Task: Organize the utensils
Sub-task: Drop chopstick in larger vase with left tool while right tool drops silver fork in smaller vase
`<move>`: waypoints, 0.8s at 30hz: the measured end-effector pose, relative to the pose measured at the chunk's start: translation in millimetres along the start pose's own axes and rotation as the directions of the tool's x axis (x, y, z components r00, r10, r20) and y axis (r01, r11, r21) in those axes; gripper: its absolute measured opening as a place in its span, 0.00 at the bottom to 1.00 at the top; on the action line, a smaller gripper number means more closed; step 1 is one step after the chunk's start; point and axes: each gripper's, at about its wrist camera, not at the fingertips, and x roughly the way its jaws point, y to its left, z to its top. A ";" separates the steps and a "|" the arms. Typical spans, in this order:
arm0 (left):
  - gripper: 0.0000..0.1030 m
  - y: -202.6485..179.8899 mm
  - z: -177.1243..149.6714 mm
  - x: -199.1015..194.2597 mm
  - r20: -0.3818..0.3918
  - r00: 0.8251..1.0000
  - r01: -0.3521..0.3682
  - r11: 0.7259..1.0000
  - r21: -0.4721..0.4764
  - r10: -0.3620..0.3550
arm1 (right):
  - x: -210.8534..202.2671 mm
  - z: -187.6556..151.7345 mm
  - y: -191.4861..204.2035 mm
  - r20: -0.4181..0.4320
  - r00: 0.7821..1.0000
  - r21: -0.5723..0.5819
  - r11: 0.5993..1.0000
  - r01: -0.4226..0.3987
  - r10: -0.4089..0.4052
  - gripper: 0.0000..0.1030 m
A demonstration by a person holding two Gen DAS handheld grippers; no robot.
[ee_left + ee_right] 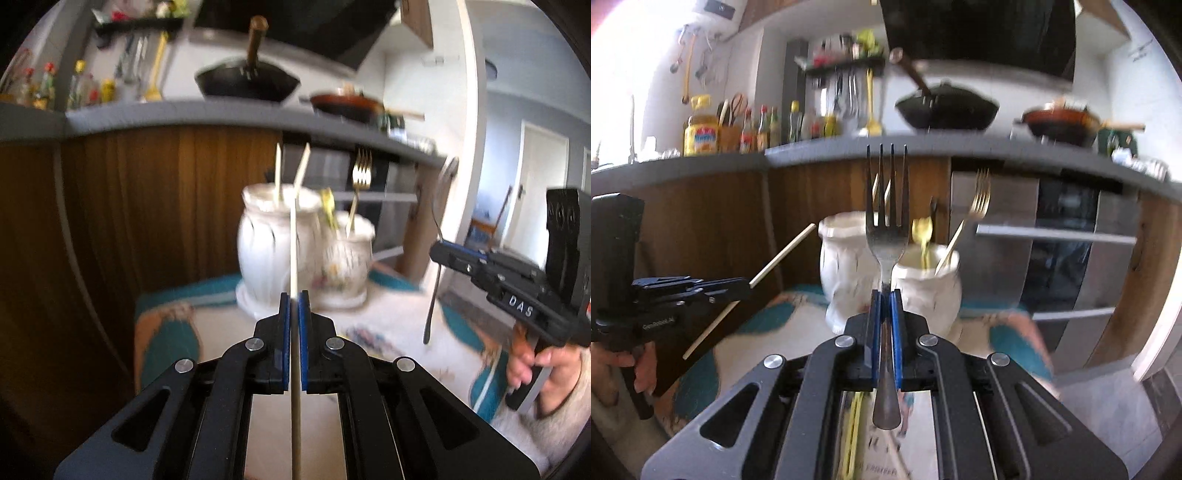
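Note:
My left gripper [294,295] is shut on a pale wooden chopstick [293,240] that points up and forward between the blue pads. My right gripper [885,293] is shut on a steel fork [886,206], tines up. Ahead on the patterned cloth stand two white ceramic jars: the larger jar [273,243] holds two chopsticks [277,170], the smaller jar [349,266] holds a gold fork [360,177] and a gold spoon [328,206]. The same jars show in the right wrist view, larger jar [842,266] and smaller jar [929,288]. The right gripper [437,254] appears at the right edge of the left wrist view, the left gripper [748,284] at the left of the right wrist view.
A grey counter [960,151] runs behind the jars with a black wok [945,107], a red pan [1060,122] and bottles [761,129]. Wooden cabinet fronts [147,199] and an oven [1067,240] lie below it. The table carries a teal-patterned cloth [166,332]. A hand [535,365] grips the right handle.

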 end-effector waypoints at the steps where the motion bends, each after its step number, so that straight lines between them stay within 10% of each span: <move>1: 0.05 1.4 3.8 -0.4 0.017 1.000 -0.002 1.000 -0.003 0.002 | 0.5 6.1 -0.9 0.022 1.000 -0.003 1.000 0.004 -0.004 0.05; 24: 0.05 27.3 128.0 121.5 0.301 0.950 0.130 0.984 -0.123 -0.088 | 95.1 76.8 -74.2 0.160 0.987 0.200 0.979 -0.032 0.000 0.05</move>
